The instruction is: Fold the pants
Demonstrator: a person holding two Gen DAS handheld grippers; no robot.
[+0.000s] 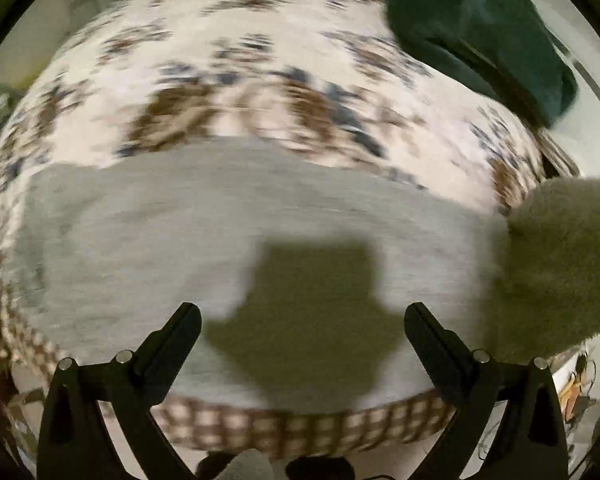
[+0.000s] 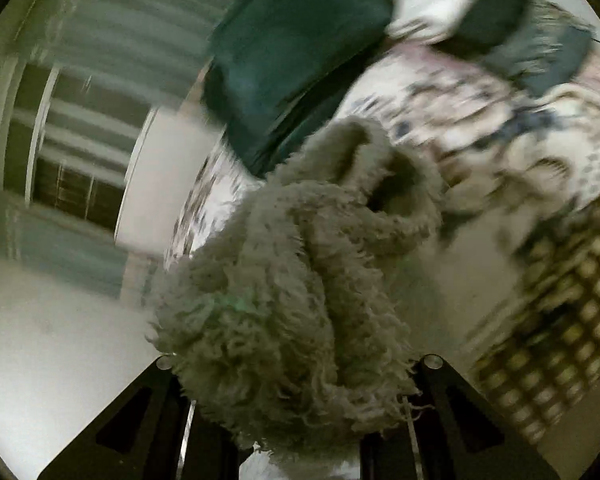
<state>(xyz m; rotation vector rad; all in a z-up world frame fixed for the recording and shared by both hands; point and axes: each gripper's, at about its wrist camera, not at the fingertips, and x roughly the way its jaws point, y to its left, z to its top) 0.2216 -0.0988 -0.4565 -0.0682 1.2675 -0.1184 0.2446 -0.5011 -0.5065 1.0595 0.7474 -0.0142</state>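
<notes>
Down on the bed, the grey pants (image 1: pixel 228 232) lie spread flat across the near side of the floral bedspread (image 1: pixel 228 68), reaching almost to its checked border (image 1: pixel 300 426) at the bed's edge. The left gripper (image 1: pixel 302 312) hangs above them with its two black fingers (image 1: pixel 176 340) set wide apart, nothing between them, and its own shadow (image 1: pixel 304 320) falls square on the grey cloth. The whole left view is smeared with motion blur.

Off to the right of the pants sits a shaggy, pale fleece garment (image 1: pixel 560 264), just beside or touching the grey cloth's right edge; I can't tell which. A dark green garment (image 1: pixel 476 28) lies well apart at the far corner of the bed.

Over in the right wrist view, that same fleece garment (image 2: pixel 284 288) fills the middle of the frame, bunched and curly, its bulk covering the spot where the right gripper (image 2: pixel 296 400) fingertips would show. Only the finger bases appear at either side, so whether the fleece is pinched I cannot tell. Behind it lies the dark green garment (image 2: pixel 292 52), with a window (image 2: pixel 72 152) beyond.
</notes>
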